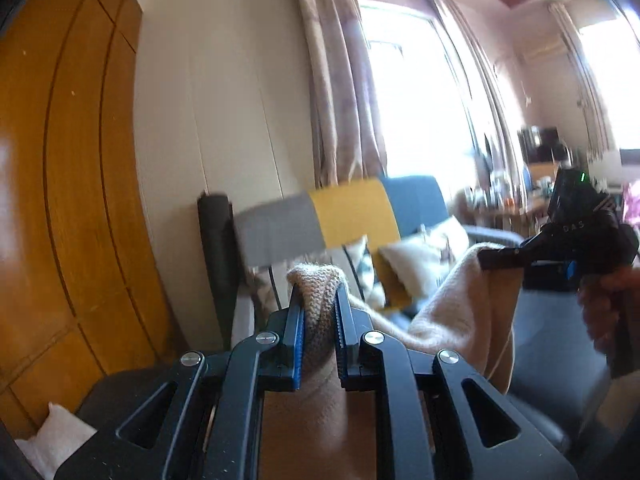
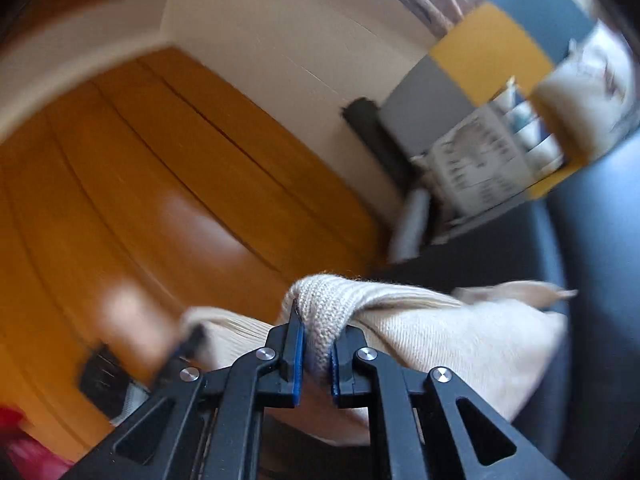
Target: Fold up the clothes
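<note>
A beige knitted garment (image 1: 452, 312) hangs in the air between my two grippers. My left gripper (image 1: 319, 296) is shut on a bunched ribbed edge of it. My right gripper (image 1: 496, 259) shows at the right of the left wrist view, held by a hand, shut on another edge of the garment. In the right wrist view my right gripper (image 2: 318, 330) pinches a ribbed fold of the garment (image 2: 460, 340), which drapes to the right. The left gripper (image 2: 192, 340) shows blurred at the left, on the cloth.
A dark sofa (image 1: 560, 340) lies below, with a grey, yellow and blue backrest (image 1: 344, 216) and pale cushions (image 1: 420, 256). An orange wooden wardrobe (image 1: 68, 200) stands at the left. Curtains (image 1: 340, 92) and bright windows are behind. A cluttered table (image 1: 508, 200) stands far right.
</note>
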